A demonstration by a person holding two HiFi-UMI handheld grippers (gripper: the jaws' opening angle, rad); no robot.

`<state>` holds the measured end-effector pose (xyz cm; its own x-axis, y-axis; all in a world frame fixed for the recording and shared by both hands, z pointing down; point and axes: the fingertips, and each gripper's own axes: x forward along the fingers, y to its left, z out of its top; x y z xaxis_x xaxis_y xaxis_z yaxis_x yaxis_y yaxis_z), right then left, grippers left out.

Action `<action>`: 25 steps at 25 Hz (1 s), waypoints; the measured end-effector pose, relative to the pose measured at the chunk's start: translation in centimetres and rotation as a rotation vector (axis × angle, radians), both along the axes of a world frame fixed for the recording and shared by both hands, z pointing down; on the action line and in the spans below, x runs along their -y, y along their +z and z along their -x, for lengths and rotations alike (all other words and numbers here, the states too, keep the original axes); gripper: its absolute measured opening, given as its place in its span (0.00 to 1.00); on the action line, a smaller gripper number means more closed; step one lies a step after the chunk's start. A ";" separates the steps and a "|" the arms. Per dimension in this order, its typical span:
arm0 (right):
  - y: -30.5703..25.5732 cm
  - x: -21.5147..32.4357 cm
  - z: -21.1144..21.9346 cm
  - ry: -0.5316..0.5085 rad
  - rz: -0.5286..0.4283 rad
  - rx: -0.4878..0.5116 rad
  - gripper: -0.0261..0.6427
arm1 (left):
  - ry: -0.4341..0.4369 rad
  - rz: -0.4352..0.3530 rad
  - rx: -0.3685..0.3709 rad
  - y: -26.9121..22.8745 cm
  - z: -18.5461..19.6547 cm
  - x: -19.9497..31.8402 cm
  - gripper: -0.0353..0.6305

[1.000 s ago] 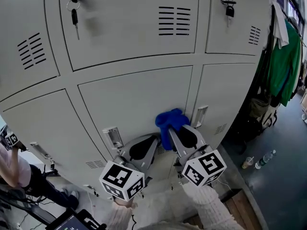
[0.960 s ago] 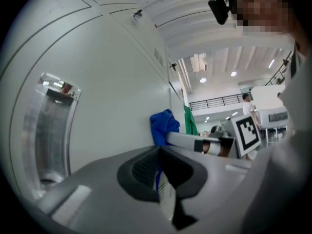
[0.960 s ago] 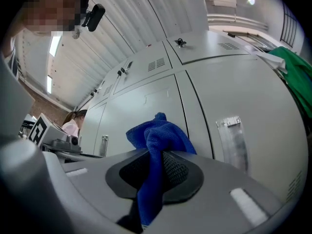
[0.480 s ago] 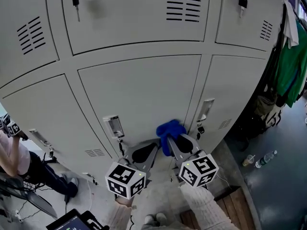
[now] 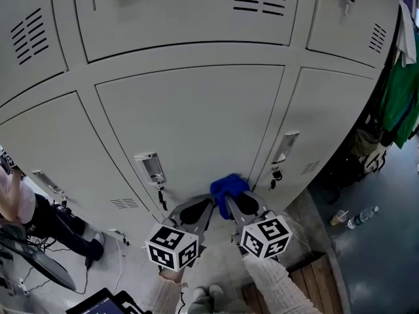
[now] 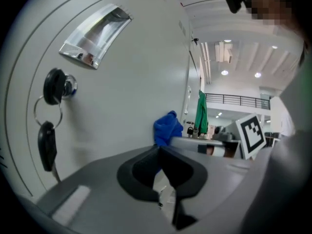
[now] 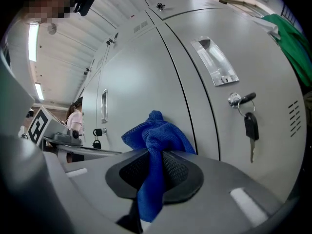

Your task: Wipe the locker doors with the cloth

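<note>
A blue cloth (image 5: 228, 186) is pressed against the low right corner of the middle grey locker door (image 5: 196, 116). My right gripper (image 5: 229, 197) is shut on the cloth. In the right gripper view the cloth (image 7: 156, 135) bunches out between the black pads (image 7: 178, 172) and hangs down behind them. Just left of it, my left gripper (image 5: 209, 202) has its jaws closed with nothing between them. The left gripper (image 6: 160, 151) points at the same door, below its recessed handle (image 6: 95, 33) and keyed lock (image 6: 54, 86). The cloth (image 6: 167, 127) shows ahead of it.
The neighbouring door on the right has a handle (image 5: 285, 145) and a key (image 7: 251, 126) hanging in its lock. Green garments (image 5: 400, 90) hang at the far right. A cup (image 5: 338, 220) and a bottle (image 5: 361, 216) stand on the floor. A person (image 5: 14, 205) crouches at the left.
Both grippers and the cloth have moved down the middle door, from level with the right door's handle to well below it. The upper lockers have slid out of view.
</note>
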<state>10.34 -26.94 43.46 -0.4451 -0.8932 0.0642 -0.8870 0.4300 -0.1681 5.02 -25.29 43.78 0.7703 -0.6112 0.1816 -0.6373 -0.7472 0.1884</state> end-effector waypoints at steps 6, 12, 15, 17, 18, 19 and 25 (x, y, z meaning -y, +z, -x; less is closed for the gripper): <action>2.1 0.1 0.2 -0.012 0.049 -0.003 0.13 | -0.023 0.038 0.003 1.4 0.3 0.3 0.06; 4.0 0.1 0.2 -0.012 0.098 0.000 0.13 | -0.031 0.062 0.008 2.4 0.5 -0.2 0.06; 4.1 0.2 0.1 -0.003 0.104 -0.002 0.13 | -0.035 0.067 0.008 2.4 0.7 -0.3 0.06; 4.1 0.4 0.1 0.007 0.110 -0.005 0.13 | -0.033 0.069 0.008 2.4 0.9 -0.5 0.06; 4.2 0.4 0.1 0.011 0.114 -0.007 0.13 | -0.031 0.069 0.011 2.4 0.9 -0.7 0.06; 4.2 0.3 0.2 0.014 0.118 -0.007 0.13 | -0.027 0.069 0.016 2.5 0.9 -0.9 0.06; 2.7 -1.7 0.6 0.001 0.079 -0.001 0.13 | -0.005 0.054 0.038 2.0 1.0 -2.9 0.06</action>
<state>9.79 -25.22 46.21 -0.4444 -0.8855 0.1354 -0.8876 0.4149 -0.2003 4.03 -22.35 45.82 0.7592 -0.6034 0.2438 -0.6484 -0.7334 0.2041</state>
